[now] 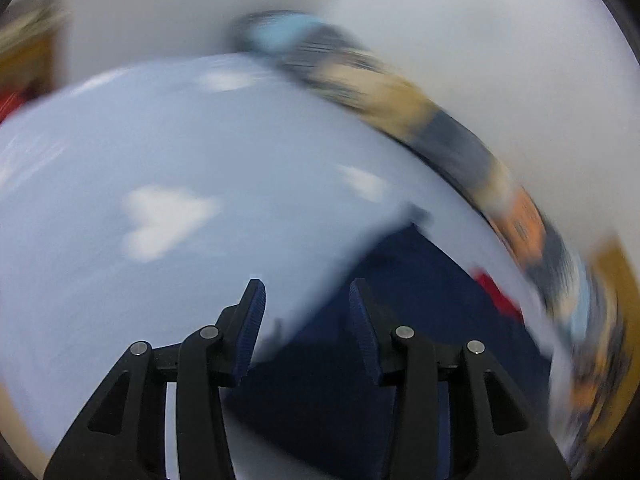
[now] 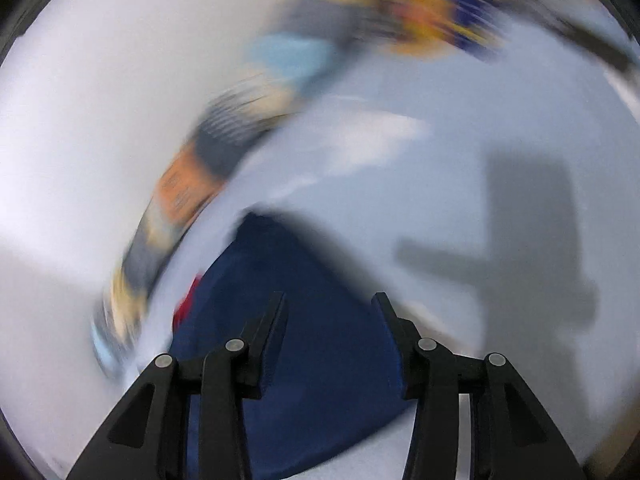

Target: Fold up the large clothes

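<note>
**Both grippers spread over a navy garment on a pale blue sheet**

The pale blue sheet (image 1: 168, 140) with white cloud shapes fills most of both blurred views. A patterned border (image 1: 400, 100) of orange, grey and light blue curves along its far edge, from 12 to 4 o'clock in the left view. The navy garment (image 2: 320, 340) lies on the sheet at 6 o'clock, a red patch (image 1: 496, 292) at its edge. The left gripper (image 1: 307, 300) and right gripper (image 2: 330, 316) hover above it, fingers apart, holding nothing.
</note>
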A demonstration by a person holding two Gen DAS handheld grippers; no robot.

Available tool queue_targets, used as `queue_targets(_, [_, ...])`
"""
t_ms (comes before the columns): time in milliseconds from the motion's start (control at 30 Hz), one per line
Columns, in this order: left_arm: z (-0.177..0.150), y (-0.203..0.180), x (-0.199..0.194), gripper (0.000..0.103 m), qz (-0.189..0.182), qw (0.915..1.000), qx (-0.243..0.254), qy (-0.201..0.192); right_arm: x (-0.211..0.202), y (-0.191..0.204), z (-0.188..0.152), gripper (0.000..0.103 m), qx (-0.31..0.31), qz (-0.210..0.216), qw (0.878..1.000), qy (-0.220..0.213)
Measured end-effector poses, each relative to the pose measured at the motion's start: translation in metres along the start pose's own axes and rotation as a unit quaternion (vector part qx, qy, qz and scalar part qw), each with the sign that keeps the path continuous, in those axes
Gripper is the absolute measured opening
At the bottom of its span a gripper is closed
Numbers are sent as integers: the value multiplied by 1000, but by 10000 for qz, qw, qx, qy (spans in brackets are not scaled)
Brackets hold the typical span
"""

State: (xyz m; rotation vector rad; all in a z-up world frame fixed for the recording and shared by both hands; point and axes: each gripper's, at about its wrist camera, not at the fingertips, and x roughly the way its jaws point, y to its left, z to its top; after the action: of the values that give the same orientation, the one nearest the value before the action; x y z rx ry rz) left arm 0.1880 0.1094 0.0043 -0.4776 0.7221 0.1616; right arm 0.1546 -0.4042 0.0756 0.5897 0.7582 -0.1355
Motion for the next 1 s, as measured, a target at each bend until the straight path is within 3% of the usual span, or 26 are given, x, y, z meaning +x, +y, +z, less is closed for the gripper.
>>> queue_targets(67, [-11,-62,16,47,-288,9923,1188,216,41,58,-20,46,-937,465,9928,585])
queue_targets(100, [-21,-88,25,48,-380,9835,1732,363,61,81,-31,44,-1173,700,9870,847])
queue_targets(200, [-44,-131,58,49,-474,9631,2525,804,102,126,-62,40,-1512,1172,9721,1359])
queue_targets(267, [-46,-135,81,50,-414,9601,2542,1090,125,137,-73,40,-1540,1224,9663,1661])
queue_targets(367, [-34,-117,104,50,-21,9616,2444,1252,140,115,-70,34,-1091,978,9719,1842])
queue_targets(400, [-27,-110,106,50,90,9628,2404,1229,139,99,-60,24,-815,746,9775,1799])
queue_targets(433, [-17,-102,107,50,271,9647,2312,1232,137,91,-50,21,-643,642,9801,1765])
queue_targets(467, [-9,-96,109,50,415,9671,2197,1213,134,81,-43,21,-470,578,9823,1721])
queue_targets(567, [8,-68,108,61,897,9758,1633,1143,114,34,-24,24,39,-271,9907,1336])
queue_targets(667, [14,-34,99,61,783,9849,875,1275,88,-14,-12,25,633,-940,9884,1013])
queue_targets(733, [15,-28,87,61,763,9874,684,1204,63,-36,-8,26,849,-1305,9850,745])
queue_targets(800, [12,-33,73,61,658,9885,700,1165,39,-43,-9,32,903,-1140,9879,532])
queue_targets(933, [-7,-56,38,63,58,9866,1098,1202,8,-43,-24,36,800,-497,9939,569])
queue_targets(1000, [-19,-65,21,71,-94,9831,1440,1125,-2,-44,-31,41,664,-398,9950,627])
